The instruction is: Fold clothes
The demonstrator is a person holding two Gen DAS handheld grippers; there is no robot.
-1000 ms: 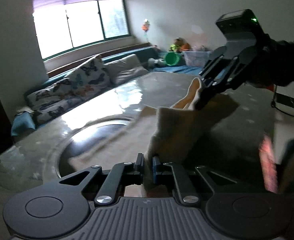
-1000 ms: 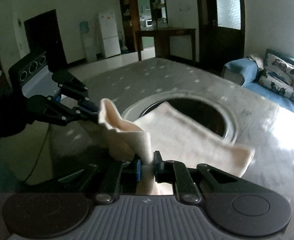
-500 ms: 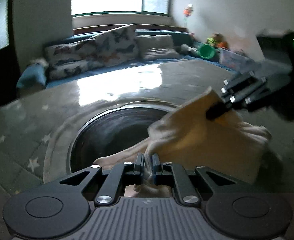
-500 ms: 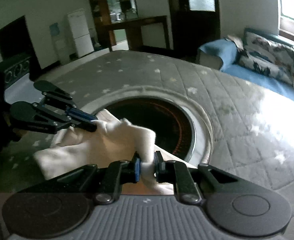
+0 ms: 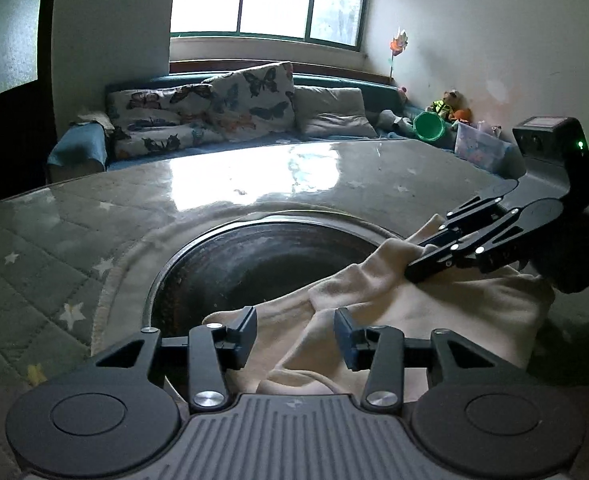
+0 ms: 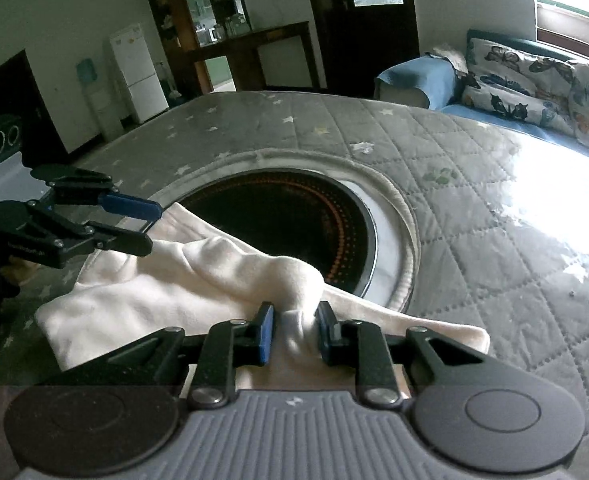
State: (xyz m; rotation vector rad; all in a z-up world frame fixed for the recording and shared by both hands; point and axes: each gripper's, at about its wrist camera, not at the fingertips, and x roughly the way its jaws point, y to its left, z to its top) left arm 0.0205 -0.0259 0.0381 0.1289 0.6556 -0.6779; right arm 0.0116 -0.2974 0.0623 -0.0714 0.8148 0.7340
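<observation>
Between the opening jaws of the left gripper (image 5: 294, 338) lies the cream garment (image 5: 434, 312), unpinched; right gripper (image 6: 293, 330) pinches a fold.

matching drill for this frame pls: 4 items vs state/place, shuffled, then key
Items
1. left hand-held gripper
2. right hand-held gripper
3. cream garment
4. green bucket

States/places
A. lies on the quilted table, partly over the round dark opening
B. jaws opening, fabric loose between them
C. on the sofa in the far corner
D. fingers pinching a bunched fold of fabric

Pairs: 1-B, 2-D, 3-A, 4-C
</observation>
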